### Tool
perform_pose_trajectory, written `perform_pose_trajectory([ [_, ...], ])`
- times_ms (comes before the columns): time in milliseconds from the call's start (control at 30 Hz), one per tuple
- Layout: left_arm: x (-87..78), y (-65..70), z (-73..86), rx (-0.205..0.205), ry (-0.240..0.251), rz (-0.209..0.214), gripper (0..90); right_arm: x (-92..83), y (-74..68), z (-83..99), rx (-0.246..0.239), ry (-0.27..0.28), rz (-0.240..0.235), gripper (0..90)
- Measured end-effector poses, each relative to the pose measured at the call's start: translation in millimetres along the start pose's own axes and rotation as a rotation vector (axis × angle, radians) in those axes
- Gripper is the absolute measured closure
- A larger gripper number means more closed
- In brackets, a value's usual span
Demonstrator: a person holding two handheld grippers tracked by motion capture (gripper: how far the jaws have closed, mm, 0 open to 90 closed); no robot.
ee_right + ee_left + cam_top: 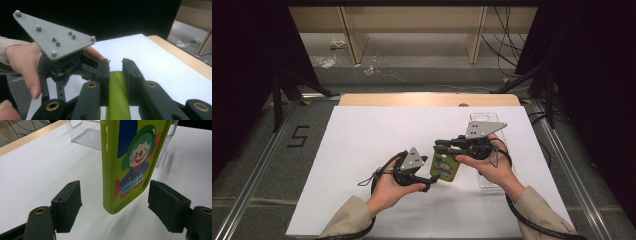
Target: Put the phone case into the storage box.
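The right hand-held gripper [447, 148] is clamping the top edge of a lime-green phone case [130, 165] printed with a clown, holding it upright above the white bench [362, 150] so its lower end hangs free. The left hand-held gripper [115, 202] is waiting with jaws apart on either side of that end, not touching, apparently positioned to take it. A clear plastic tray [488, 172] is lying behind.
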State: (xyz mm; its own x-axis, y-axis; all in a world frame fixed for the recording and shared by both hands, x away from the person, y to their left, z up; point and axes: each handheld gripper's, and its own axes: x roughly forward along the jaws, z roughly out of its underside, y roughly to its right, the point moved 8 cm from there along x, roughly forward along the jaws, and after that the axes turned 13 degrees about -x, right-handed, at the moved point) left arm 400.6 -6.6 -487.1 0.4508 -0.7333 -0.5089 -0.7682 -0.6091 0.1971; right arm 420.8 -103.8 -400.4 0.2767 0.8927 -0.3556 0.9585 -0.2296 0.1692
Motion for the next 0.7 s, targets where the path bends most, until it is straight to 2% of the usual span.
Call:
perform_pose_trajectory([
  [367, 3.0, 3.3, 5.3, 0.021, -0.032, 0.041, 29.5, 1.6, -3.9, 0.1, -0.015, -0.006, -0.031, 77.5],
  [567, 3.9, 3.2, 6.8, 0.026, -0.038, 0.063, 34.8, 3.3, -5.8, 0.6, -0.019, -0.009, -0.045, 77.5],
  [700, 4.7, 3.1, 9.8, 0.037, -0.058, 0.081, 39.0, 4.2, -7.5, 0.0, -0.02, -0.007, -0.057, 77.4],
])
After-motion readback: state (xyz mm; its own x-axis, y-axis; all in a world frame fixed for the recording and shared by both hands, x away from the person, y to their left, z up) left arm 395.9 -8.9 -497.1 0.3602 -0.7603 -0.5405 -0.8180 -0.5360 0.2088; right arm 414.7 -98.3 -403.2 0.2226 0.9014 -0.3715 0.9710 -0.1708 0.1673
